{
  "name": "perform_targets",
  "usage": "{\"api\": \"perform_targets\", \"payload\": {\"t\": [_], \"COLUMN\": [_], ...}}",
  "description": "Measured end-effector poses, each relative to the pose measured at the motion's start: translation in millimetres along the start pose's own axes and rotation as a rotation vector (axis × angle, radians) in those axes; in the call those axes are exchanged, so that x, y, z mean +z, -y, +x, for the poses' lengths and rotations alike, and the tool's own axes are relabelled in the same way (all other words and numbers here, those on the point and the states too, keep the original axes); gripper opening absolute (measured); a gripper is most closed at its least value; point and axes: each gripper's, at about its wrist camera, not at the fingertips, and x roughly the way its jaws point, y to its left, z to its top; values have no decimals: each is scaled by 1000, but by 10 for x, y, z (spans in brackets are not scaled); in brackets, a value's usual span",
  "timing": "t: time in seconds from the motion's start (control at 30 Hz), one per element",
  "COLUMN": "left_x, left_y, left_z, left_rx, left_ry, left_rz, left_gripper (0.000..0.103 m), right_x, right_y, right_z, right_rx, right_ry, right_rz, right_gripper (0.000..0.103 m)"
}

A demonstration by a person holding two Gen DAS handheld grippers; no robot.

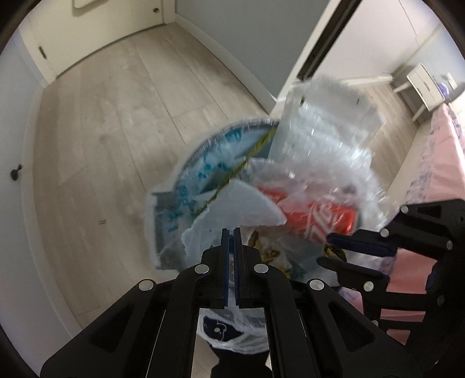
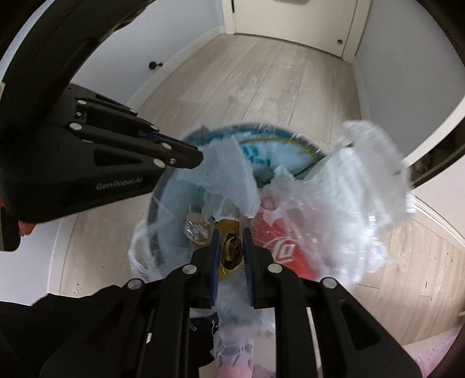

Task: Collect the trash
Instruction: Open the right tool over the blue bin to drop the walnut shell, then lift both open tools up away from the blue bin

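Note:
A translucent white trash bag (image 1: 229,209) (image 2: 229,174) lines a round blue-grey bin (image 1: 200,151) (image 2: 261,130) on the floor. Inside lie a red soda can (image 1: 314,215) (image 2: 282,241), crumpled clear plastic packaging (image 1: 325,133) (image 2: 366,189) and a brown-gold wrapper (image 2: 231,247). My left gripper (image 1: 231,232) is shut on the near edge of the bag; it also shows in the right wrist view (image 2: 194,158) at the bag's left edge. My right gripper (image 2: 231,235) is shut on the bag's film at the near rim, with a narrow gap between its pads. It shows in the left wrist view (image 1: 328,247).
Pale wood floor (image 1: 130,110) surrounds the bin. A white door (image 2: 290,17) and light walls close the far end. A pink patterned bed cover (image 1: 436,162) lies at the right, a white dresser (image 1: 421,87) beyond it. A black door stop (image 1: 16,173) sits on the left wall.

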Motion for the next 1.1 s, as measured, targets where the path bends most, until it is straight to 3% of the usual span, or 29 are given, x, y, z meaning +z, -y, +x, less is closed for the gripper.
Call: {"api": "perform_targets", "payload": {"t": [0.23, 0.3, 0.43, 0.6, 0.67, 0.7, 0.73, 0.8, 0.87, 0.9, 0.97, 1.1], "left_x": [-14, -6, 42, 59, 52, 45, 37, 31, 34, 33, 33, 28], "left_y": [40, 35, 42, 114, 128, 134, 130, 125, 100, 84, 54, -25], "left_z": [259, 290, 299, 152, 109, 84, 58, 0, -41, -63, -105, -164], "left_rx": [-44, -51, -61, -40, -48, -48, -45, -42, -36, -31, -11, 28], "left_ry": [-3, -6, -3, 30, 31, 31, 33, 36, 38, 41, 32, 35], "left_rz": [51, 58, 62, 114, 122, 125, 127, 125, 114, 107, 90, 43], "left_gripper": [1, 7, 32, 50, 58, 60, 64, 67, 77, 80, 97, 97], "right_x": [-34, -23, -6, -1, -17, -25, -35, -47, -41, -34, -15, 38], "right_y": [34, 36, 27, -4, -10, -13, -10, -13, -17, -30, -55, -52], "right_z": [336, 379, 409, 337, 298, 267, 272, 239, 223, 200, 163, 109], "right_rx": [35, 24, 13, -8, -32, -37, -36, -45, -55, -69, -88, -97], "right_ry": [-8, 6, 9, 16, 29, 44, 48, 55, 58, 67, 83, 99], "right_rz": [10, 11, -3, -50, -64, -66, -64, -63, -68, -75, -87, -77], "right_gripper": [16, 16, 16, 16, 29, 49, 60, 66, 78, 90, 95, 95]}}
